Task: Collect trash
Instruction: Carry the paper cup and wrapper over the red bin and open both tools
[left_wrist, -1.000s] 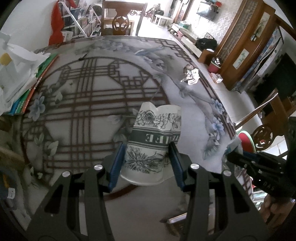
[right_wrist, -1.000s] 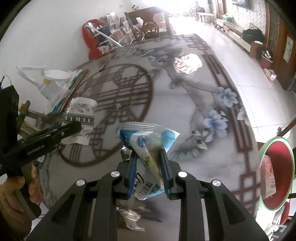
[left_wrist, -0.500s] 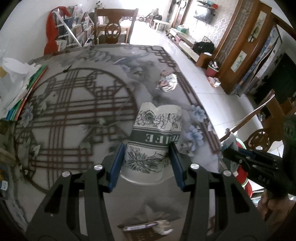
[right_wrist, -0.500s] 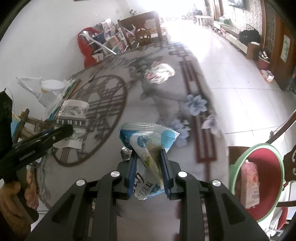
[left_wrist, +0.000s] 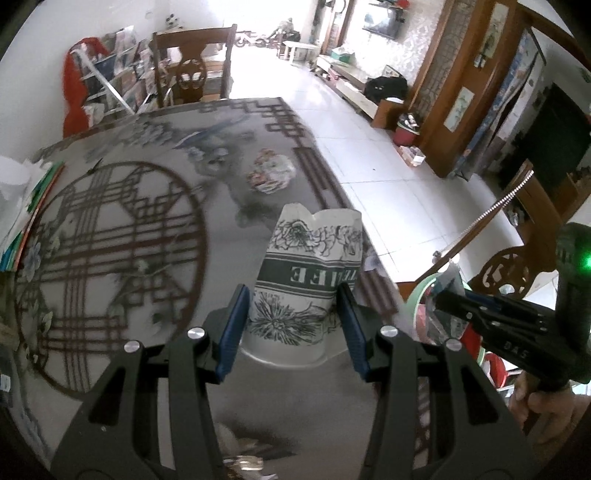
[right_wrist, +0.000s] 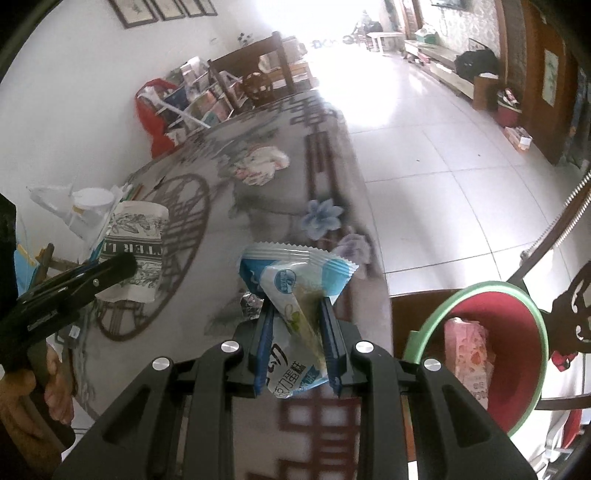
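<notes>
Holding a crushed paper cup, the left gripper has its two blue pads squeezed against the cup's sides, so the jaws are only partly shut, as far as the bent cup lets them go. The cup is up in the air above the table, not resting on it. It is held by the middle, I think so it won't slip out while it is carried.

The right gripper has its jaws pinched almost all the way shut on a thin blue and white snack wrapper. The wrapper is flat, so the pads can come very close together. It sticks up past the fingertips and hangs over the table's edge.

Just to the right, off the table, sits a red bin with a green rim. A pink packet is already lying inside it. The bin is low and close to the table edge, which makes it an easy place to drop trash. Both pieces look like they are headed there.

One more crumpled wrapper is on the table, far from both grippers. Something small and shiny lies on the table just behind the blue wrapper; it may be foil, but it is too blurry to be sure. Both will need picking up later.
</notes>
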